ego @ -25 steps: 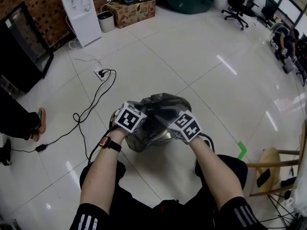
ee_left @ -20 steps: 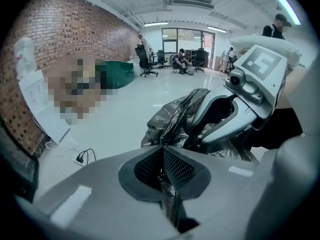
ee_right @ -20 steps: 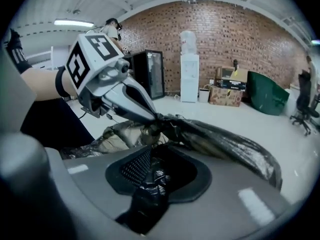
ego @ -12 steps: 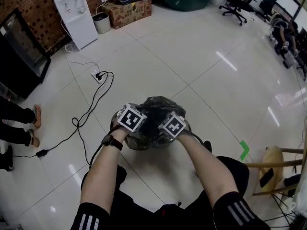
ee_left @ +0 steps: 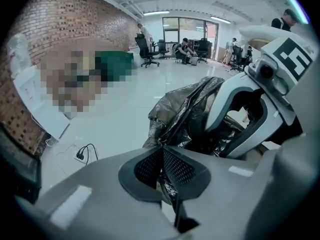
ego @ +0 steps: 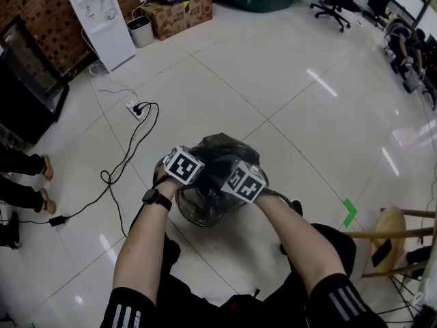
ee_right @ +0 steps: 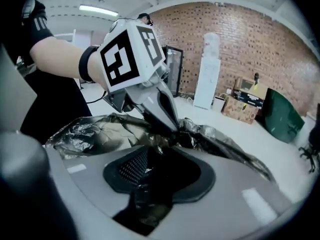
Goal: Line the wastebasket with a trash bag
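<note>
A black trash bag [ego: 222,149] is bunched over the round wastebasket [ego: 196,212] on the tiled floor in front of my knees. My left gripper [ego: 196,182] is at the bag's left side and is shut on a fold of the film [ee_left: 172,119], which runs up out of its closed pads [ee_left: 176,165]. My right gripper [ego: 217,184] is close beside it on the right. Its jaws have just been opening: the pads [ee_right: 127,168] stand apart with crumpled bag film [ee_right: 150,194] lying loose between them. The basket's inside is hidden by the bag.
A power strip with a black cable [ego: 134,108] lies on the floor behind the basket to the left. A water dispenser [ego: 99,19], a small bin [ego: 140,29] and cardboard boxes [ego: 181,12] line the brick wall. A wooden stool [ego: 389,234] stands at the right, and a person's feet [ego: 27,183] at the left.
Both grippers have sunk toward the basket and drawn closer together, taking the bag's top down with them. The right gripper has rolled a little.
</note>
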